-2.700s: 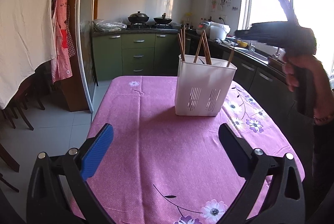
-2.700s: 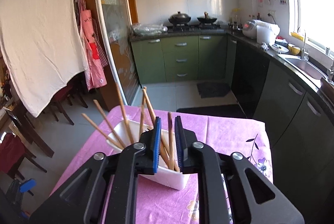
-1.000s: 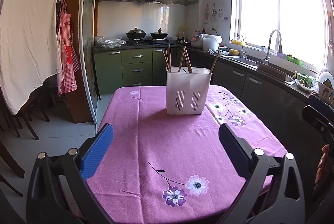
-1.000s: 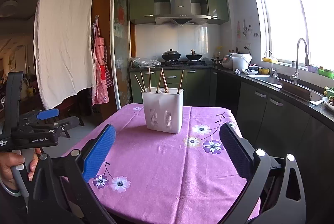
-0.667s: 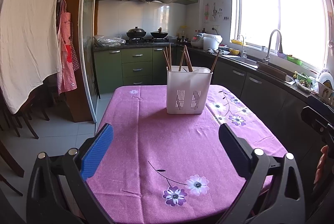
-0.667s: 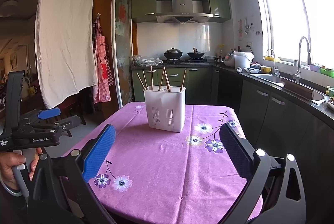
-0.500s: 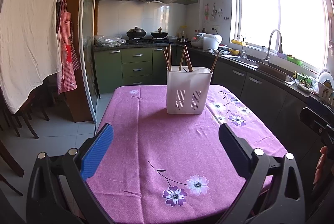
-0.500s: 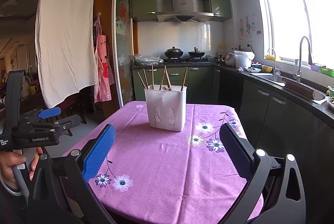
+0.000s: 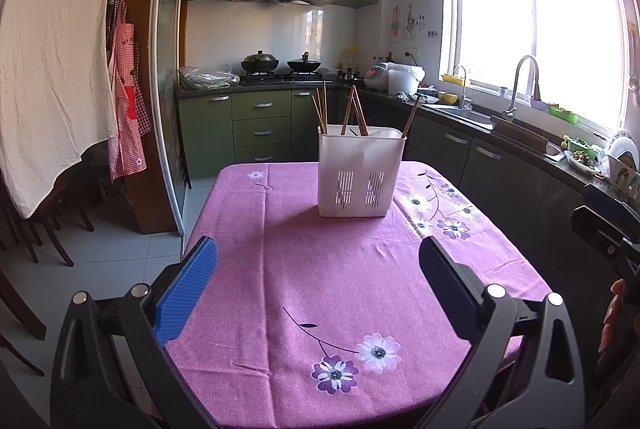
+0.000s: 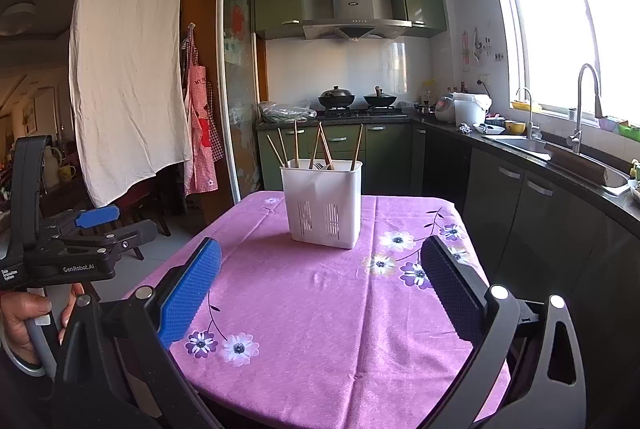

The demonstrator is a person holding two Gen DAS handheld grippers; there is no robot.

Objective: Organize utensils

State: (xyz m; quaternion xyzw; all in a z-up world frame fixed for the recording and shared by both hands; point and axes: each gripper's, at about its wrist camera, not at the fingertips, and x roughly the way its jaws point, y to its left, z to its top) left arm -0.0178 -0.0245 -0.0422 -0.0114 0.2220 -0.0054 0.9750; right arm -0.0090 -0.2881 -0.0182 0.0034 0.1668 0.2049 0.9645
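A white slotted utensil holder (image 9: 361, 173) (image 10: 323, 203) stands on the far half of a table with a pink flowered cloth (image 9: 320, 289) (image 10: 320, 309). Several brown chopsticks (image 9: 356, 111) (image 10: 322, 145) stick up out of it, and a fork tip (image 10: 318, 165) shows at its rim. My left gripper (image 9: 318, 281) is open and empty, held back at the table's near edge. My right gripper (image 10: 320, 277) is open and empty too, at the near right of the table. The left gripper's body and the hand on it show in the right wrist view at far left (image 10: 60, 253).
Green kitchen cabinets (image 9: 256, 129) with a stove and two pans (image 10: 356, 99) run behind the table. A dark counter with sink and tap (image 10: 580, 133) runs along the right under a bright window. A white sheet (image 10: 124, 77), aprons and chairs (image 9: 48, 221) stand left.
Since 2.7 s ago both grippers have drawn back from the holder; the right one, then shut over the chopsticks, is now open. Over the last second almost nothing moved.
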